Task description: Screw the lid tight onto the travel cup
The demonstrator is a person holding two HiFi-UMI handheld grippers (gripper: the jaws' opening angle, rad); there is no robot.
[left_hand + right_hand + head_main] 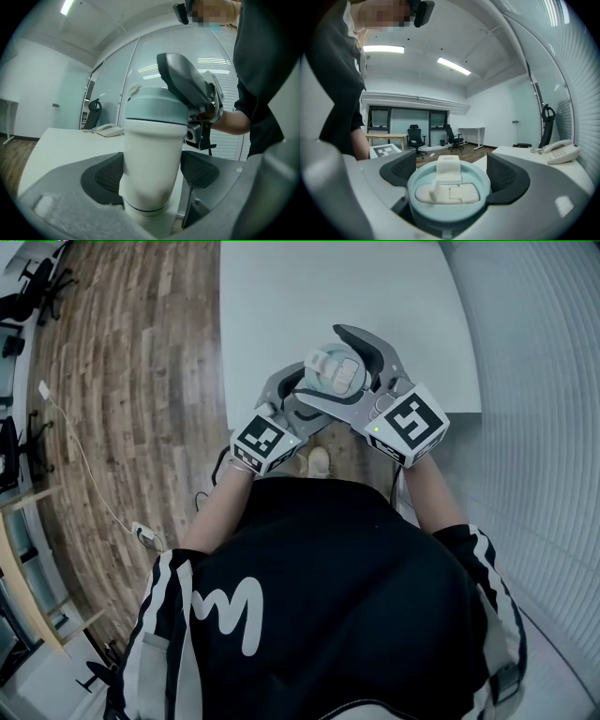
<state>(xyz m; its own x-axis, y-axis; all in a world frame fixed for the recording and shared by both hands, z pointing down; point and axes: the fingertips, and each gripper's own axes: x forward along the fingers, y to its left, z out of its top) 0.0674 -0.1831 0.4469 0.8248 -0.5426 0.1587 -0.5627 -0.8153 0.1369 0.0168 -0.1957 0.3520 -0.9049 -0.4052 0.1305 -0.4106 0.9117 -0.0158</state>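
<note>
White travel cup [152,140], long axis near upright, clenched round its body by the left claw [153,174], which enters from 7 o'clock in the head view. Pale blue-green lid [336,371] sits on top, grasped at its rim by the right claw [453,176] from 4 o'clock. Cup is held in the air over the near edge of the bench [281,296]; bare surface lies toward 12 o'clock, so a twist about the upright axis looks unobstructed

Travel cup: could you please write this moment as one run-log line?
left gripper: fingers shut on travel cup body | right gripper: fingers shut on lid | lid: sitting on cup | cup: upright
</note>
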